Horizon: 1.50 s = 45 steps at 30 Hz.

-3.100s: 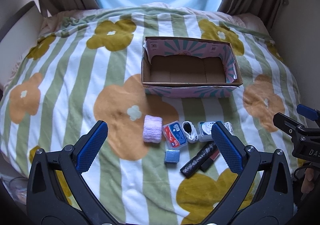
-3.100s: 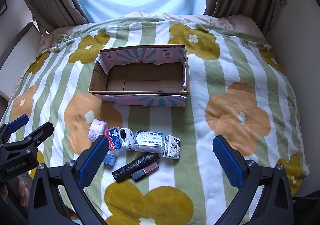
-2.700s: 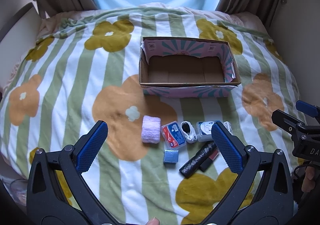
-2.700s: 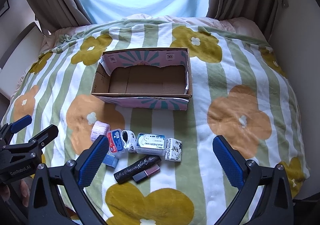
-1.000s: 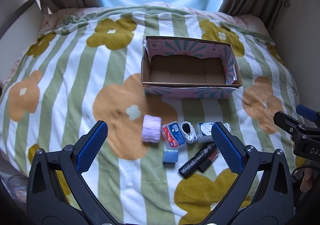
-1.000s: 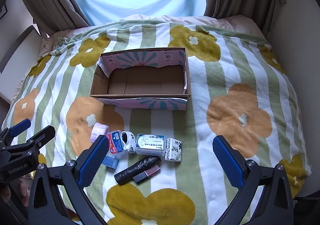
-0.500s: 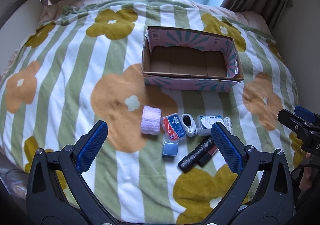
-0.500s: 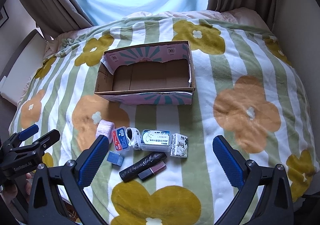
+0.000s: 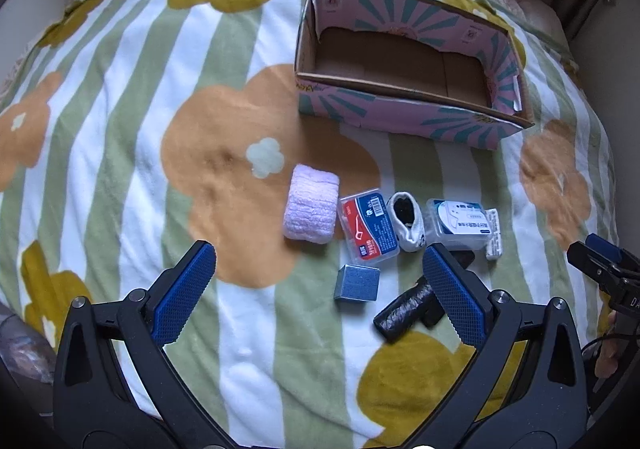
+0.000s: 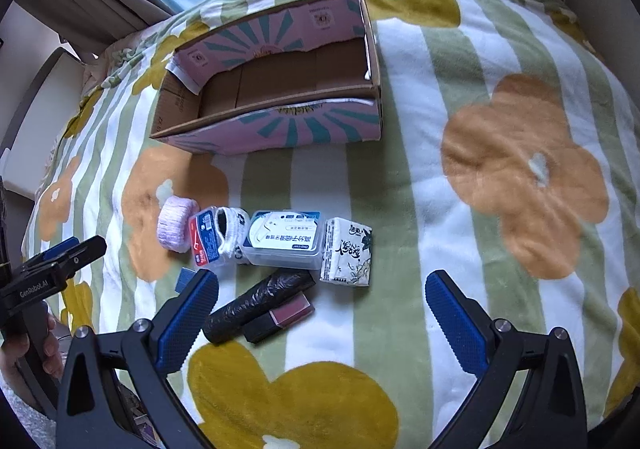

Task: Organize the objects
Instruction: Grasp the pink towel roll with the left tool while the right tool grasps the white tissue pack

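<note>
Left wrist: left gripper [image 9: 320, 289] gapes wide, empty

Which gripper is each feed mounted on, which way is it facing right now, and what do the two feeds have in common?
Left wrist: on the left gripper, looking down over the flowered blanket toward the cardboard box; its open jaws show, with the right gripper at the frame's right edge.
Right wrist: on the right gripper, facing the same box; open jaws and a hand show.
Shared: box, blanket, pink towel roll, black roll.
</note>
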Available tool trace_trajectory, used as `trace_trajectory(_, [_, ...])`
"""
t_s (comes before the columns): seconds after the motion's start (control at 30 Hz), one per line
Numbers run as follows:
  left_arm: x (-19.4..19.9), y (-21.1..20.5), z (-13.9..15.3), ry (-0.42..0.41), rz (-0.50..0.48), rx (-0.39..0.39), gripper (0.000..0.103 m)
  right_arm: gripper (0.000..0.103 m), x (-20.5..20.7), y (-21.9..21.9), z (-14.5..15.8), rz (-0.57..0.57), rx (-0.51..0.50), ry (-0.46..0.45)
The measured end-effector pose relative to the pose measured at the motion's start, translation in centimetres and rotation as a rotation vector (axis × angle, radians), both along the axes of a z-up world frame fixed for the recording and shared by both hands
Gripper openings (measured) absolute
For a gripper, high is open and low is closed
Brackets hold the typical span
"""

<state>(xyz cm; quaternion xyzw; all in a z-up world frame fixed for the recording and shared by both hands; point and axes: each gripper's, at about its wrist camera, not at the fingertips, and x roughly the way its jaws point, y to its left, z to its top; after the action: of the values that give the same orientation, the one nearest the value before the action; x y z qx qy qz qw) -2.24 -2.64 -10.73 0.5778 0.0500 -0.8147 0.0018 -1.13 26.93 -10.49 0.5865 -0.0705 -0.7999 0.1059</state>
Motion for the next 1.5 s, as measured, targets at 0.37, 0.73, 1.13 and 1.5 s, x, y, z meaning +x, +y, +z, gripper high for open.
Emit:
trace_trajectory(0.37, [-2.9,-0.4,-9.6,-0.071,0.006,-0.022,0.091,0.088,-1.9,0.9,-9.2,0.081,-0.033,-0.103])
trace_trajectory(0.73, [-4.9,-2.2,-13.9,-0.088,0.092,0.101,0.081,0.075,-3.2,0.9,-12.0,0.14,-0.093,-0.122])
trace_trajectory(1.13, [-6.4,-1.6,-14.6,-0.07,0.033,0.169,0.049,0.047,-3.9,0.8,-12.8,0.164,-0.091,-0.132])
trace_trajectory(1.5, [-7.2,-0.2,-14.6,-0.069,0.009,0.121,0.042,0.043,-3.5,1.3,-12.1,0.141,-0.088,-0.12])
